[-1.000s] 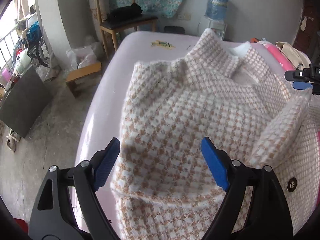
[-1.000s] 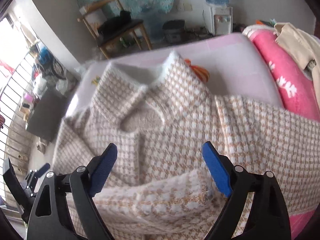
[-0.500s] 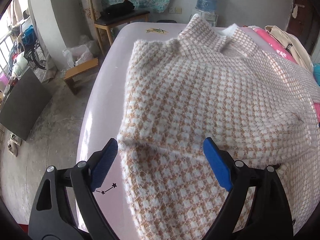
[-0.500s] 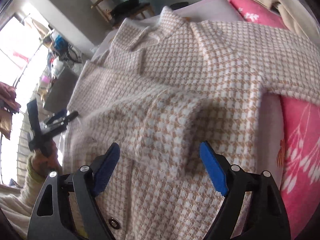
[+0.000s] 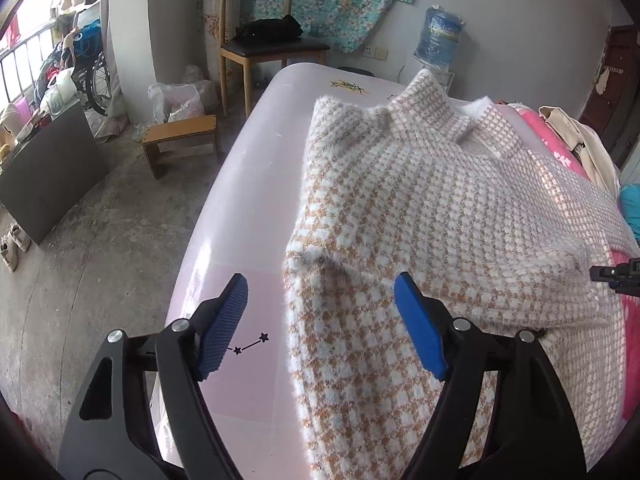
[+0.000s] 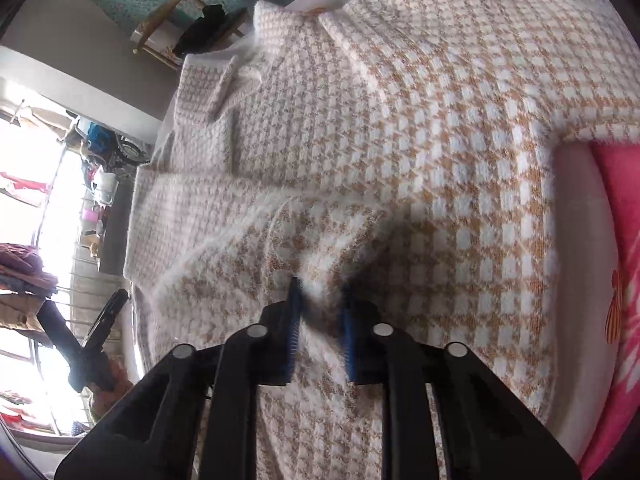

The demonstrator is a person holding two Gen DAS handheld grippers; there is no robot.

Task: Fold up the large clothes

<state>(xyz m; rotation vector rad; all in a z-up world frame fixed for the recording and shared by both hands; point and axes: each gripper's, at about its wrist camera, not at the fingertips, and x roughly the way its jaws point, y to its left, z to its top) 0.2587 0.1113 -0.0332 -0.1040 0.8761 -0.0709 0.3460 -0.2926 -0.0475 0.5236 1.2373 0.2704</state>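
A bare concrete floor, a wooden chair (image 5: pixel 264 36) against a flowered curtain and a water bottle (image 5: pixel 438 38) by the far wall frame a bed (image 5: pixel 248 200) under a smooth pale pink cover, which serves as the folding surface. The large checked coat (image 5: pixel 440 208), fuzzy white and tan, lies spread across most of the bed with its collar toward the far edge and its left side running close along the bed's left edge, so the whole garment is flat and reachable from the near edge. One sleeve is already laid across the body, its cuff ending near the bed's right side beside a pink blanket (image 6: pixel 616 208). The right gripper (image 6: pixel 320 320) has just closed, its jaws narrowed to a small gap with a bunched ridge of the coat's cloth pressed between the blue pads; it seems to have taken this pinch at the cuff end to lift or drag that part into the next fold. The left gripper (image 5: pixel 320 328) stands wide with nothing held, though its jaws have been drawing in a little; one pad hangs over the bare cover, the other over the coat's left edge, straddling it, probably lined up to grip that edge so both hands can carry the fold evenly.
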